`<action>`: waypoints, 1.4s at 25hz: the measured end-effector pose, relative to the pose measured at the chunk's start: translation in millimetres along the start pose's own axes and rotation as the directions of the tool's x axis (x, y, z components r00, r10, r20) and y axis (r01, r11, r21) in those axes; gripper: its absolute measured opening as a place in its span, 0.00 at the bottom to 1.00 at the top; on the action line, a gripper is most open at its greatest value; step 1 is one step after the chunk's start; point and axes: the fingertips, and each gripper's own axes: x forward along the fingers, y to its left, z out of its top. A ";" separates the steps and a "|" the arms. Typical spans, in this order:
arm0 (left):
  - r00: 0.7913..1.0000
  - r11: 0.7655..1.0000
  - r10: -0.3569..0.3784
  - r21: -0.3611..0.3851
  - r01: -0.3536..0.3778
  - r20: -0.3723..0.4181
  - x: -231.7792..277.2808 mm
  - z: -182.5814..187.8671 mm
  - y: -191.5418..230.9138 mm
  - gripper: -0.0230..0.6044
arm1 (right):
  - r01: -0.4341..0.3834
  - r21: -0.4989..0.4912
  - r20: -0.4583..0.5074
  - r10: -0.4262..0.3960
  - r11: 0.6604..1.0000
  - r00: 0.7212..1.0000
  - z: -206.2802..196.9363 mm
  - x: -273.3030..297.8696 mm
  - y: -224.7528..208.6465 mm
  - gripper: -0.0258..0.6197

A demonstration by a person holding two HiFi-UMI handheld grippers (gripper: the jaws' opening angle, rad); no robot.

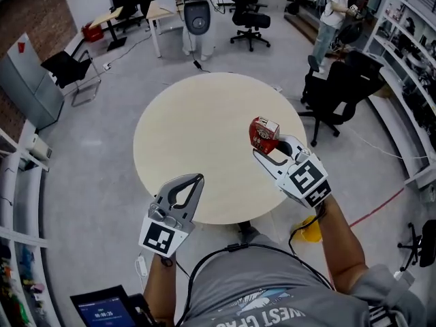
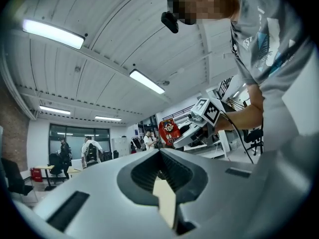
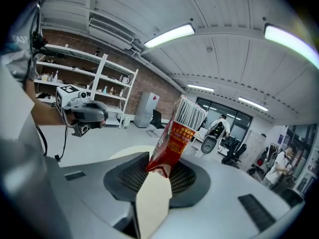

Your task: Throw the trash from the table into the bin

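Right gripper view: the right gripper (image 3: 158,172) is clamped on the bottom corner of a red carton (image 3: 175,136). The carton rises from between the pads, its long axis running up and away from the jaws and leaning right, striped end farthest out. In the head view the round table (image 1: 197,128) lies bare below the jaws. The left gripper (image 1: 197,180) has its tips pressed together on nothing. The pick looks done and the carry is in hand. No bin is identifiable, so the next move calls for finding it, bringing the jaws above its mouth, then releasing.
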 end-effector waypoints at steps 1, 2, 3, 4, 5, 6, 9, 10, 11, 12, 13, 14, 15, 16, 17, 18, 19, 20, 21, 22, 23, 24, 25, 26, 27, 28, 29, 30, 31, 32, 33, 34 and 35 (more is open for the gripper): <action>1.000 1.000 -0.016 0.002 0.016 0.008 -0.9 2.9 -4.7 0.11 | 0.017 0.002 0.006 -0.017 1.000 1.000 3.1 -10.5 2.5 0.22; 0.999 0.999 -0.034 0.003 0.034 0.019 -1.2 6.0 -9.8 0.11 | 0.035 0.005 0.011 -0.035 0.999 0.999 5.7 -21.2 4.7 0.22; 0.998 0.999 -0.054 0.003 0.054 0.029 -0.9 8.9 -15.7 0.11 | 0.053 0.010 0.015 -0.053 0.999 0.998 7.8 -32.6 7.1 0.22; 0.996 0.997 -0.076 0.002 0.076 0.036 0.3 11.4 -22.1 0.11 | 0.072 0.015 0.016 -0.072 0.997 0.997 8.9 -44.4 9.1 0.22; 0.994 0.995 -0.099 0.001 0.099 0.042 3.2 13.5 -28.8 0.11 | 0.092 0.019 0.015 -0.092 0.996 0.996 8.9 -56.6 10.1 0.22; 0.991 0.992 -0.124 0.000 0.124 0.048 8.6 15.4 -35.6 0.11 | 0.112 0.024 0.013 -0.112 0.993 0.994 7.6 -69.1 9.6 0.22; 0.974 0.977 -0.212 0.009 0.212 0.075 36.1 23.6 -60.1 0.11 | 0.182 0.050 -0.004 -0.182 0.982 0.983 -1.6 -111.0 -0.1 0.22; 0.966 0.970 -0.243 0.012 0.243 0.088 46.0 28.2 -69.7 0.11 | 0.206 0.061 -0.011 -0.206 0.977 0.978 -5.3 -125.8 -4.0 0.22; 0.957 0.962 -0.272 0.012 0.272 0.100 54.9 33.1 -79.0 0.11 | 0.230 0.073 -0.018 -0.229 0.970 0.973 -9.1 -139.7 -7.3 0.22; 0.948 0.954 -0.299 0.011 0.300 0.110 62.0 37.4 -87.4 0.11 | 0.254 0.086 -0.026 -0.252 0.963 0.967 -12.6 -152.1 -9.5 0.22; 0.938 0.945 -0.325 0.010 0.326 0.117 67.3 41.0 -94.5 0.11 | 0.278 0.099 -0.033 -0.276 0.956 0.961 -15.7 -163.3 -10.6 0.22; 0.929 0.936 -0.350 0.010 0.351 0.120 71.7 44.3 -100.9 0.11 | 0.301 0.109 -0.041 -0.299 0.947 0.953 -18.4 -173.6 -10.9 0.22; 0.919 0.927 -0.374 0.011 0.375 0.122 76.9 47.2 -107.5 0.11 | 0.325 0.116 -0.048 -0.321 0.939 0.946 -21.7 -184.0 -11.8 0.22; 0.909 0.917 -0.397 0.013 0.399 0.123 84.6 49.2 -116.0 0.11 | 0.347 0.123 -0.056 -0.342 0.930 0.938 -27.2 -195.2 -14.1 0.22; 0.898 0.906 -0.422 0.016 0.423 0.125 96.0 50.0 -128.3 0.11 | 0.367 0.132 -0.063 -0.362 0.921 0.930 -36.0 -208.9 -18.3 0.22; 0.885 0.893 -0.448 0.018 0.450 0.126 110.8 50.0 -146.1 0.11 | 0.389 0.144 -0.071 -0.382 0.910 0.921 -48.9 -226.4 -23.7 0.22; 0.869 0.877 -0.479 0.019 0.480 0.125 127.9 49.6 -169.5 0.11 | 0.411 0.157 -0.083 -0.403 0.898 0.911 -65.6 -248.3 -29.5 0.22; 0.850 0.858 -0.512 0.021 0.514 0.121 145.5 48.9 -196.1 0.11 | 0.435 0.173 -0.098 -0.425 0.884 0.900 -84.4 -272.7 -34.7 0.22; 0.830 0.837 -0.546 0.021 0.547 0.116 162.3 47.8 -221.6 0.11 | 0.459 0.188 -0.115 -0.445 0.868 0.888 -102.6 -295.6 -39.0 0.22; 0.809 0.815 -0.577 0.022 0.579 0.111 176.8 45.6 -241.5 0.11 | 0.481 0.203 -0.134 -0.462 0.853 0.876 -118.0 -312.9 -42.6 0.22; 0.789 0.795 -0.605 0.021 0.607 0.108 188.7 42.1 -254.4 0.11 | 0.500 0.215 -0.152 -0.477 0.839 0.866 -129.9 -323.2 -45.4 0.22; 0.769 0.775 -0.630 0.019 0.632 0.108 198.8 37.3 -262.6 0.11 | 0.517 0.224 -0.170 -0.490 0.826 0.855 -139.5 -328.2 -47.9 0.22; 0.748 0.754 -0.654 0.018 0.657 0.109 208.1 31.7 -270.0 0.11 | 0.533 0.232 -0.186 -0.501 0.814 0.845 -148.7 -331.5 -50.0 0.22; 0.727 0.733 -0.678 0.015 0.680 0.110 217.5 25.5 -279.9 0.11 | 0.547 0.240 -0.203 -0.510 0.802 0.836 -159.3 -335.8 -51.9 0.22; 0.705 0.711 -0.700 0.008 0.704 0.112 226.8 19.1 -293.5 0.11 | 0.560 0.251 -0.219 -0.517 0.790 0.828 -172.1 -341.9 -53.3 0.22; 0.683 0.687 -0.722 -0.001 0.727 0.114 235.9 12.4 -310.7 0.11 | 0.570 0.265 -0.235 -0.521 0.778 0.820 -187.6 -350.1 -54.1 0.22; 0.659 0.662 -0.744 -0.010 0.749 0.111 245.2 5.4 -331.7 0.11 | 0.579 0.281 -0.250 -0.523 0.766 0.814 -205.5 -361.5 -55.2 0.22; 0.635 0.637 -0.766 -0.016 0.771 0.101 255.8 -0.7 -357.1 0.11 | 0.586 0.299 -0.266 -0.524 0.753 0.809 -225.3 -377.5 -57.3 0.22; 0.611 0.612 -0.787 -0.021 0.791 0.086 268.1 -5.1 -386.3 0.11 | 0.592 0.319 -0.280 -0.524 0.740 0.805 -246.2 -398.0 -60.9 0.22; 0.588 0.588 -0.806 -0.026 0.809 0.068 281.2 -8.5 -416.8 0.11 | 0.598 0.339 -0.293 -0.522 0.727 0.801 -267.1 -420.7 -65.2 0.22; 0.566 0.565 -0.823 -0.033 0.825 0.049 294.0 -12.6 -445.7 0.11 | 0.601 0.361 -0.306 -0.519 0.713 0.798 -287.2 -442.1 -69.4 0.22; 0.544 0.543 -0.838 -0.045 0.839 0.032 305.5 -18.7 -470.6 0.11 | 0.604 0.381 -0.318 -0.515 0.700 0.796 -306.4 -458.9 -72.8 0.22; 0.526 0.524 -0.850 -0.059 0.850 0.020 314.8 -27.5 -490.3 0.11 | 0.607 0.400 -0.330 -0.510 0.687 0.795 -324.9 -469.4 -74.7 0.22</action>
